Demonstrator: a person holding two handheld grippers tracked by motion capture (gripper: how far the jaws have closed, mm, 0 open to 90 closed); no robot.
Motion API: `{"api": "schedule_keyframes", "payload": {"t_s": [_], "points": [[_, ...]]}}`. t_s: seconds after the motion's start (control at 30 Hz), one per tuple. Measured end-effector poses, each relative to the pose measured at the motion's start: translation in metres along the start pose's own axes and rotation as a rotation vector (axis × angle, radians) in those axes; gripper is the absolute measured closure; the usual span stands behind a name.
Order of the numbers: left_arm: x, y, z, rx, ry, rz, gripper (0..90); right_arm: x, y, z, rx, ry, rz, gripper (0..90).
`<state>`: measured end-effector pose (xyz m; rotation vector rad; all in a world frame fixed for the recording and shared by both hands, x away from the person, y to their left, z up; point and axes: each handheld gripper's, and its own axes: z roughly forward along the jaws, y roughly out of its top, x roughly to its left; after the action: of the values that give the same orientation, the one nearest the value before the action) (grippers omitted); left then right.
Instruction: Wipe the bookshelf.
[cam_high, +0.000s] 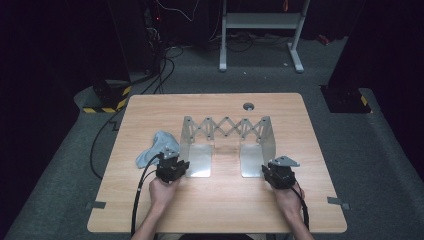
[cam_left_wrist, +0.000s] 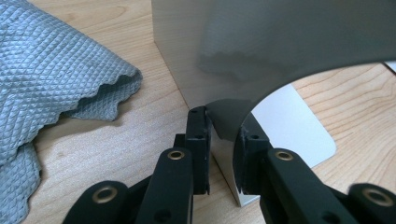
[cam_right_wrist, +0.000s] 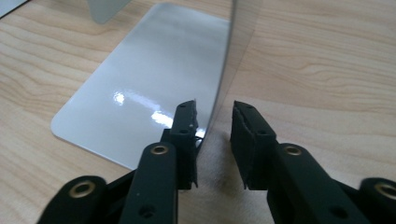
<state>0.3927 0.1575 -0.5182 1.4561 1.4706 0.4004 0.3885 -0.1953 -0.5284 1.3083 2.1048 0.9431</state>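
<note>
A metal rack with a scissor lattice between two upright end plates stands mid-table. My left gripper is at its left end. In the left gripper view the jaws straddle the near edge of the upright plate, open, with a small gap. My right gripper is at the rack's right end. In the right gripper view the jaws stand open around the thin upright plate, with clear space on the right side. The shiny base plate lies flat to the left.
A crumpled grey cloth lies on the wooden table just left of the rack. A round cable hole sits near the far edge. Tape marks flank the front corners. Cables and a white stand are on the floor beyond.
</note>
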Motion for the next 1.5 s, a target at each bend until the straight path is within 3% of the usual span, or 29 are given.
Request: {"api": "schedule_keyframes", "payload": {"t_s": [0.13, 0.2, 0.23, 0.27, 0.3, 0.47, 0.8, 1.0, 1.13, 1.3, 1.4, 1.5], "points": [[0.001, 0.0, -0.001, 0.007, -0.005, 0.013, 76.8, -0.001, 0.002, 0.003, 0.013, -0.021, -0.002, 57.7], [0.001, 0.0, -0.002, 0.008, -0.025, 0.013, 75.2, -0.002, 0.002, 0.003, 0.016, -0.023, 0.01, 56.1], [0.001, 0.0, -0.003, 0.007, -0.049, 0.014, 65.0, -0.003, 0.002, 0.004, 0.019, -0.018, 0.023, 53.7], [0.001, 0.001, -0.005, 0.003, -0.061, 0.025, 65.0, -0.003, 0.002, 0.004, 0.019, -0.018, 0.023, 53.7], [0.001, 0.001, -0.006, 0.004, -0.062, 0.04, 56.4, -0.003, 0.002, 0.004, 0.019, -0.018, 0.02, 53.7], [0.002, 0.002, -0.016, 0.009, -0.054, 0.077, 46.5, -0.004, 0.002, 0.004, 0.021, -0.008, 0.02, 53.6], [0.013, 0.018, -0.051, -0.034, -0.084, 0.068, 41.9, -0.003, 0.002, 0.004, 0.02, -0.022, 0.019, 50.0], [0.031, 0.03, -0.065, -0.068, -0.027, 0.057, 38.1, -0.003, 0.002, 0.004, 0.021, -0.025, 0.02, 48.7], [0.043, 0.039, -0.069, -0.101, 0.025, 0.094, 39.5, -0.003, 0.002, 0.004, 0.022, -0.021, 0.019, 48.5], [0.056, 0.053, -0.062, -0.104, 0.071, 0.056, 41.4, -0.003, 0.002, 0.004, 0.022, -0.02, 0.02, 48.1], [0.06, 0.06, -0.053, -0.087, 0.11, 0.042, 39.1, -0.003, 0.002, 0.004, 0.022, -0.018, 0.021, 47.9], [0.064, 0.066, -0.04, -0.079, 0.119, 0.026, 37.8, -0.003, 0.002, 0.004, 0.023, -0.017, 0.023, 47.8]]}}
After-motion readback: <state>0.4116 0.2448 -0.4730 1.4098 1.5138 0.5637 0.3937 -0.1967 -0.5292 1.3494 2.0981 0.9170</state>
